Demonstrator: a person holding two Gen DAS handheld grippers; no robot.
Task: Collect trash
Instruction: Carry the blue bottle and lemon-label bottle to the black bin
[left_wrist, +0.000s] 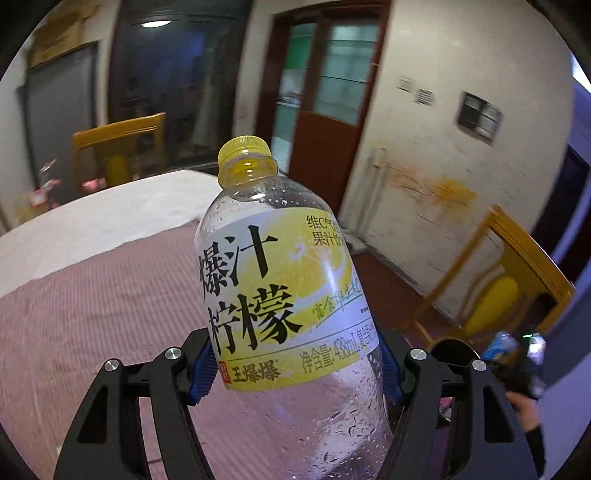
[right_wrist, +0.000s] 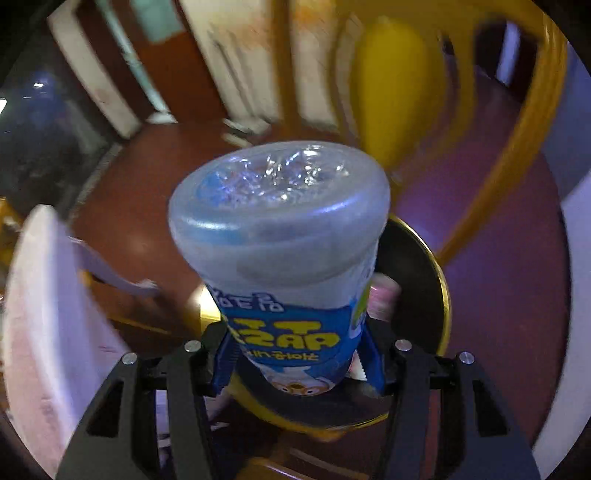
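The left claw (left_wrist: 295, 365) is clamped on a lemon drink bottle (left_wrist: 284, 295) at frame centre, above the counter (left_wrist: 92, 295). The right claw (right_wrist: 295, 365) grips an upturned blue-labelled bottle (right_wrist: 284, 258), centre frame, over a dark bin (right_wrist: 417, 295).
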